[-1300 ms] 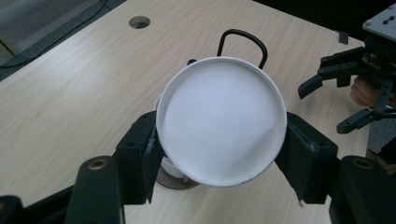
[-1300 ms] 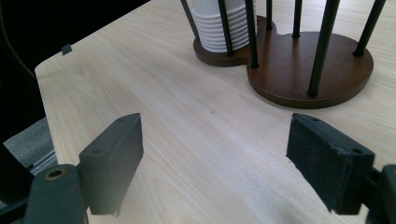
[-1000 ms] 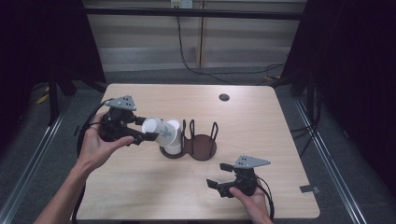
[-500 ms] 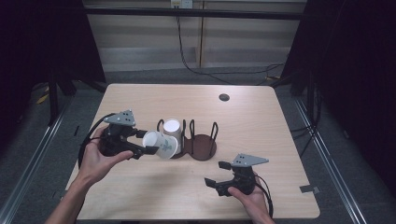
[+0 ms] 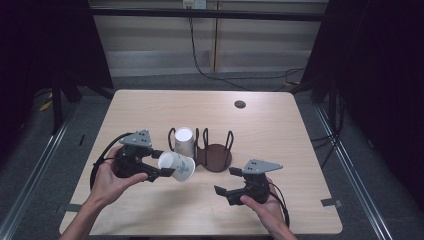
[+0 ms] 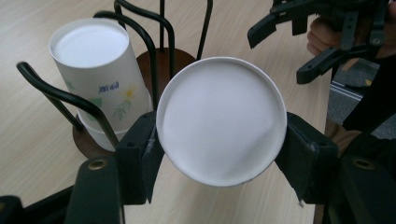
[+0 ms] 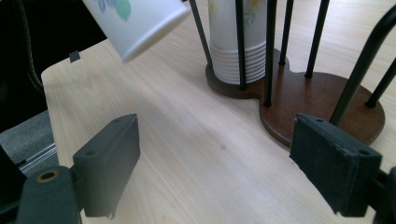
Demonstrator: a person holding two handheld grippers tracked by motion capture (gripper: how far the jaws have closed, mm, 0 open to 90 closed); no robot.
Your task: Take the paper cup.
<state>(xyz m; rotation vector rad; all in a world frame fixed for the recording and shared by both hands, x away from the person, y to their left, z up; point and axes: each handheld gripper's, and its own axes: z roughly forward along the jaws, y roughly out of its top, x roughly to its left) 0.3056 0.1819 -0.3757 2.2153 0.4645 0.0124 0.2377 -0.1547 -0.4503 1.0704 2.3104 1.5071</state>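
Table [image 5: 300, 150]: light wood, rounded corners, a small dark round disc [image 5: 240, 104] set near its far edge.

Cup rack [image 5: 215, 155]: dark brown wooden base with two round bays fenced by black wire hoops, standing near the table's middle. The left bay holds a stack of white paper cups [image 5: 184, 141], upside down, flat bottoms upward, printed with a green and yellow floral motif; ribbed rims are nested at the base in the right claw view. The right bay holds nothing.

Left claw [image 5: 161, 167]: held in the person's left hand [image 5: 107, 180], clenched on a single paper cup [image 5: 176, 166]. The cup lies tilted on its side, lifted off the table, just left of and in front of the rack. In the left claw view its white flat bottom [image 6: 220, 119] faces the camera, a pad pressed on each side.

Right claw [image 5: 229, 181]: held in the right hand [image 5: 265, 210], released, jaws wide apart and holding nothing, low over bare table in front of the rack's right bay.
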